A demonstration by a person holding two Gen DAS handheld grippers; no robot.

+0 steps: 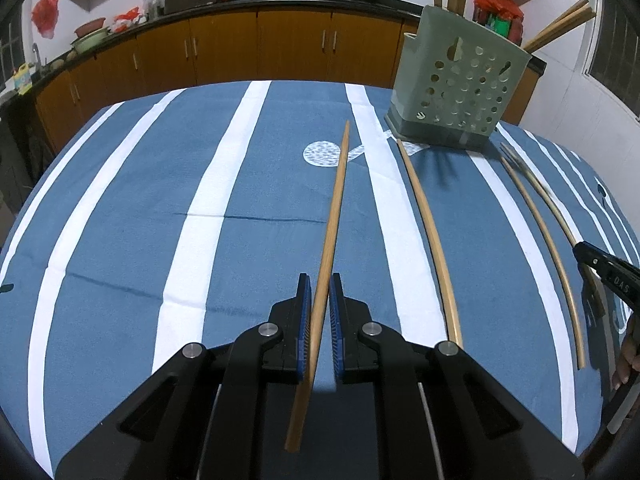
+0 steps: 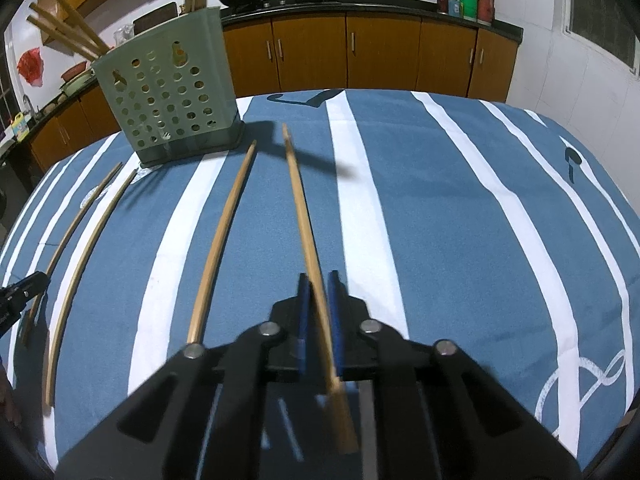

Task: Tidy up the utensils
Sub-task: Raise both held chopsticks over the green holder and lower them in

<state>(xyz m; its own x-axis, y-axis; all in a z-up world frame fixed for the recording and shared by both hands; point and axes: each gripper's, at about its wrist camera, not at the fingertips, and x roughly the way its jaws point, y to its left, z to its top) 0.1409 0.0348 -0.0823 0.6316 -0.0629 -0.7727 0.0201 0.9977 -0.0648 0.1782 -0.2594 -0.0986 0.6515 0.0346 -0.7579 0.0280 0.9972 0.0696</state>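
My left gripper (image 1: 320,280) is shut on a wooden chopstick (image 1: 340,192), whose tip points toward the green perforated utensil holder (image 1: 460,80) at the back right. The stick's rear end sticks out behind the pads. In the right wrist view, my right gripper (image 2: 318,278) is shut on another chopstick (image 2: 298,192) that points toward the far edge, right of the holder (image 2: 168,92). Two loose chopsticks (image 1: 428,232) (image 2: 224,232) lie on the striped cloth between the two held ones. The right gripper's tip (image 1: 588,252) shows at the right edge of the left wrist view.
The blue and white striped tablecloth (image 1: 160,208) covers the table. The holder has several chopsticks standing in it. Behind the table runs a counter with brown cabinets (image 2: 380,52), woks and jars. A hand (image 1: 628,356) shows at the right edge.
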